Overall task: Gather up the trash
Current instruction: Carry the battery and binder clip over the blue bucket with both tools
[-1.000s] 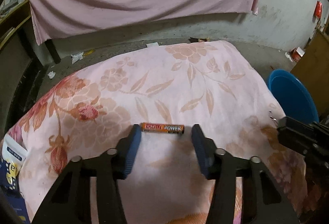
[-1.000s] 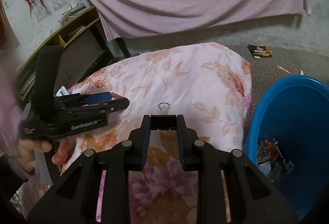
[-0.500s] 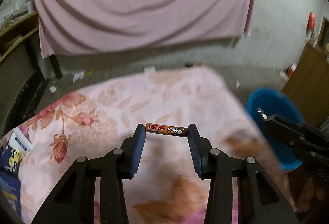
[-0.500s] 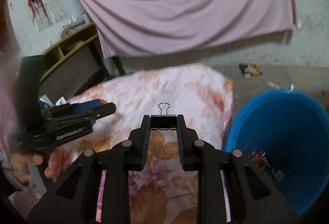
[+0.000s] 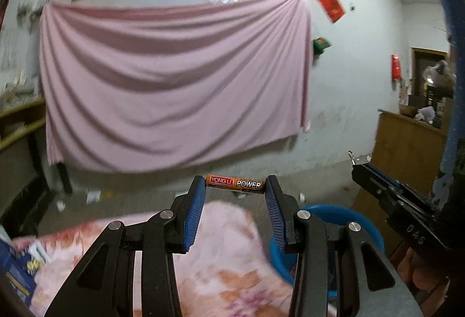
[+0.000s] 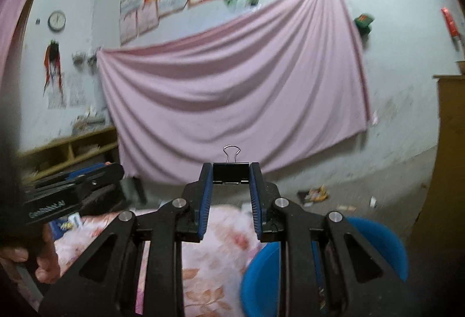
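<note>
A: Our left gripper (image 5: 235, 186) is clamped on the battery (image 5: 235, 184), held crosswise at its fingertips. Our right gripper (image 6: 231, 173) pinches the black binder clip (image 6: 231, 170), wire loop at twelve o'clock.

B: We see the blue bucket (image 6: 375, 238) at five o'clock, beside the flowered blanket (image 6: 229, 244). The pink sheet (image 5: 162, 90) hangs at twelve.

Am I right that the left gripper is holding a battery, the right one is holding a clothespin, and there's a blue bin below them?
Nearly. The left gripper does hold the battery, and the blue bin is below. But the right gripper holds a black binder clip with a wire handle, not a clothespin; the right wrist view shows it.
</note>
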`<state>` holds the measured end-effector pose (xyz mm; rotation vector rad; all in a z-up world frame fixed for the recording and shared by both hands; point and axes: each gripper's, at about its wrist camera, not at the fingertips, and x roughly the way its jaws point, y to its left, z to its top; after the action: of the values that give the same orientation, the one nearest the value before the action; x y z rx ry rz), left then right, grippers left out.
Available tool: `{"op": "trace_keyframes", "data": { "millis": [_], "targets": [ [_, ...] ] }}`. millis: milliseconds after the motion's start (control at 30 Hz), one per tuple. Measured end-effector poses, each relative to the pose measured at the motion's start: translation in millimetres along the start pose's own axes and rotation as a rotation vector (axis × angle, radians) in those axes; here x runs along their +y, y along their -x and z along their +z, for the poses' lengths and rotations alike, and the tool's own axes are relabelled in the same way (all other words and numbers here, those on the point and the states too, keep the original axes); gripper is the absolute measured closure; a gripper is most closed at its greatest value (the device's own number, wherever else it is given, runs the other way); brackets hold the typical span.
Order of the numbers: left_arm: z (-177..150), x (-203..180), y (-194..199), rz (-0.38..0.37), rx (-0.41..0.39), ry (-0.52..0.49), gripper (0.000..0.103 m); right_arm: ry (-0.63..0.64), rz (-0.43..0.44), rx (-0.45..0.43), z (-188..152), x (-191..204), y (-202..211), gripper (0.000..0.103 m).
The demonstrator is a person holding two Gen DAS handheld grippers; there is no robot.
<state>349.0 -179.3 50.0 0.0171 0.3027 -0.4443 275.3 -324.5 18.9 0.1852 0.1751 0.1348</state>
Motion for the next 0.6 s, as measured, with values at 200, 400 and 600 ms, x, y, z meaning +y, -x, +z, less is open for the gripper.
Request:
{"op": "trace_keyframes", "data": {
  "millis": [200, 400, 600],
  "targets": [
    [9.4, -45.9, 9.3, -0.056, -0.071, -0.107, 0.066, -0.027, -0.071, -0.104, 6.0, -20.8, 28.2, 0.052],
    [5.9, -85.6, -1.1, -0.103, -0.071, -0.160, 0.066, -0.064, -0.118, -0.100, 3.1, -49.5, 42.3, 0.052],
    [-2.3, -116.3, -16.2, -0.131, -0.034, -0.186, 0.066, -0.110, -0.165, -0.024, -7.0, -78.1, 44.5, 0.052]
  ]
}}
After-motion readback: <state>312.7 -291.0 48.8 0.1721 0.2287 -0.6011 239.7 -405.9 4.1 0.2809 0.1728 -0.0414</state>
